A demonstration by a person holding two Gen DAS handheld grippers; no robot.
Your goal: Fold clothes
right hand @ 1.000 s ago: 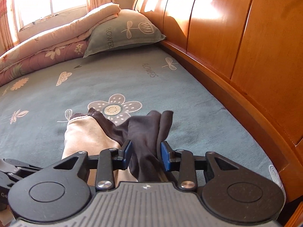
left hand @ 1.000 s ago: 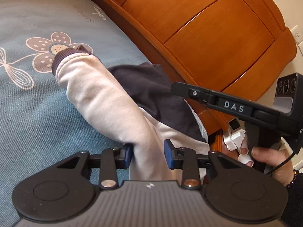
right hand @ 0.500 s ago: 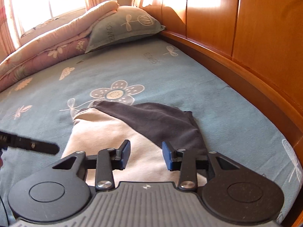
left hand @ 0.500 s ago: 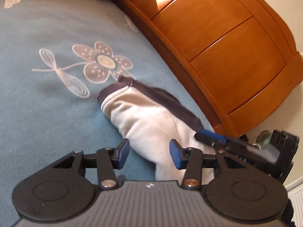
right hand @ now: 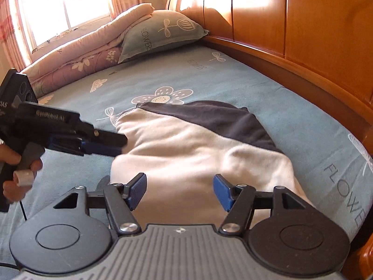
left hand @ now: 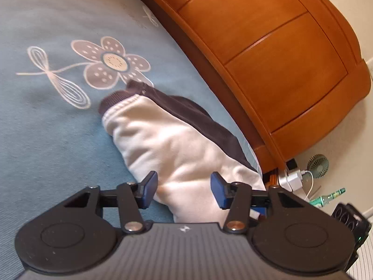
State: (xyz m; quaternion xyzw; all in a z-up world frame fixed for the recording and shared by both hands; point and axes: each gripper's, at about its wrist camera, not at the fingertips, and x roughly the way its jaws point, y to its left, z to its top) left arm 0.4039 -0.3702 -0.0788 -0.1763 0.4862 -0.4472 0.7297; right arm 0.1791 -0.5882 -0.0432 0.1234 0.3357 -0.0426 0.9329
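A cream and dark brown garment (left hand: 167,140) (right hand: 198,144) lies folded on the blue flowered bed sheet (left hand: 46,128) (right hand: 233,79), its ribbed cuff pointing at the printed flower. My left gripper (left hand: 184,191) hovers over the cream end, jaws opening, pads off the cloth. In the right wrist view my right gripper (right hand: 179,190) stands over the near cream part, jaws opening too, nothing pinched. The left gripper (right hand: 112,143), held by a hand (right hand: 18,170), shows there at the garment's left edge.
A wooden headboard (right hand: 303,23) (left hand: 268,58) runs along the right side of the bed. A pillow (right hand: 160,32) and a rolled quilt (right hand: 81,56) lie at the far end under a window. On the floor stand a small fan (left hand: 318,165), a charger and a bottle.
Both grippers let go of the garment and their jaws spread. The cloth dropped flat onto the sheet and both grippers drew back from it.
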